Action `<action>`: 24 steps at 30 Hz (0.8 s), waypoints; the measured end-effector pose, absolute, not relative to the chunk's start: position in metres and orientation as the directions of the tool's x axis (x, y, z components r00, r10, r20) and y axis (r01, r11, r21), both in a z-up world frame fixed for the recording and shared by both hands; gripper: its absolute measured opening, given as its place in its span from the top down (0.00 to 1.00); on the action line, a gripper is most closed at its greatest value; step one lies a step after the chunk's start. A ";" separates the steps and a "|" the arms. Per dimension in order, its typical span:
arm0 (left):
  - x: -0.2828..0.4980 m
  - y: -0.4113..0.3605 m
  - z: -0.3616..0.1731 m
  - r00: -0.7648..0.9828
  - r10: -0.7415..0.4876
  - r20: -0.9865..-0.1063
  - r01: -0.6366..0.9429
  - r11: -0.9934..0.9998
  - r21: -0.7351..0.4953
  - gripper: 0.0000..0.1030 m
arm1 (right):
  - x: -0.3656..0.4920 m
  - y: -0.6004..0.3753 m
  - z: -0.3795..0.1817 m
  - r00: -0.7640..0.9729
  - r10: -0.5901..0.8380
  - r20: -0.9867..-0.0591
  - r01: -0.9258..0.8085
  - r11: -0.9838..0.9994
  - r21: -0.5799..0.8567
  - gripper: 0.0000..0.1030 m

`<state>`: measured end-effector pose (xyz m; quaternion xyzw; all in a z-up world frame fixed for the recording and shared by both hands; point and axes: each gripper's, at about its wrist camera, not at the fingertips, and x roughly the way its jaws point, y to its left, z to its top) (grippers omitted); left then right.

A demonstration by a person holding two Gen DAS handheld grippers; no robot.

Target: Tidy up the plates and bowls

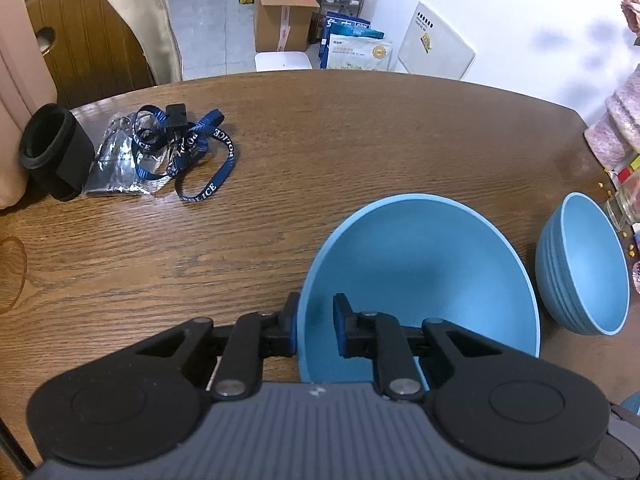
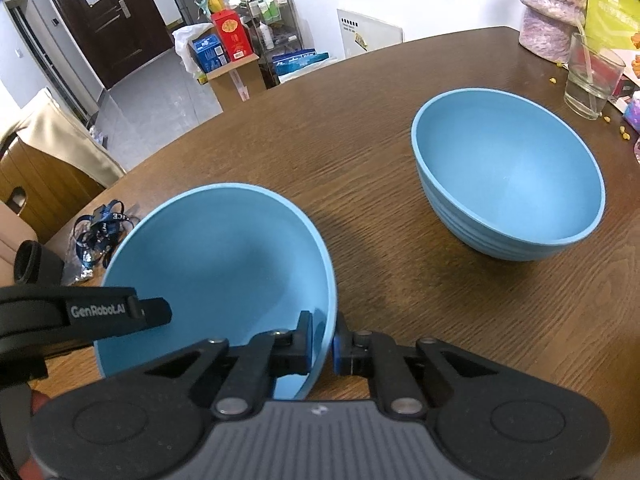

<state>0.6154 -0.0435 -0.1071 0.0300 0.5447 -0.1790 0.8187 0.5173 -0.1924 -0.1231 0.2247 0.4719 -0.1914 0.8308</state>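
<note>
Two light blue bowls are on the brown wooden table (image 1: 320, 140). My left gripper (image 1: 316, 322) is shut on the left rim of the nearer blue bowl (image 1: 420, 272), one pad outside the wall and one inside. The same bowl (image 2: 216, 256) is clamped at its right rim by my right gripper (image 2: 322, 340). This bowl looks tilted, and its base is hidden. The second blue bowl (image 2: 508, 176), ribbed on the outside, stands upright and empty to the right, also in the left wrist view (image 1: 584, 272). A strap of the left gripper's handle (image 2: 116, 310) shows at the left of the right wrist view.
A blue lanyard on a clear plastic bag (image 1: 192, 148) and a black cylindrical sleeve (image 1: 52, 148) lie at the table's far left. A drinking glass with a straw (image 2: 592, 76), a pink fuzzy object (image 2: 548, 12) and scattered crumbs crowd the far right edge. Boxes stand on the floor beyond.
</note>
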 end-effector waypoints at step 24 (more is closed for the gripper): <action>0.556 -0.033 -0.051 0.412 -0.286 -0.865 0.338 0.930 -0.146 0.83 | 0.457 -0.187 -0.075 0.544 -0.121 -0.830 0.523 0.823 0.222 0.91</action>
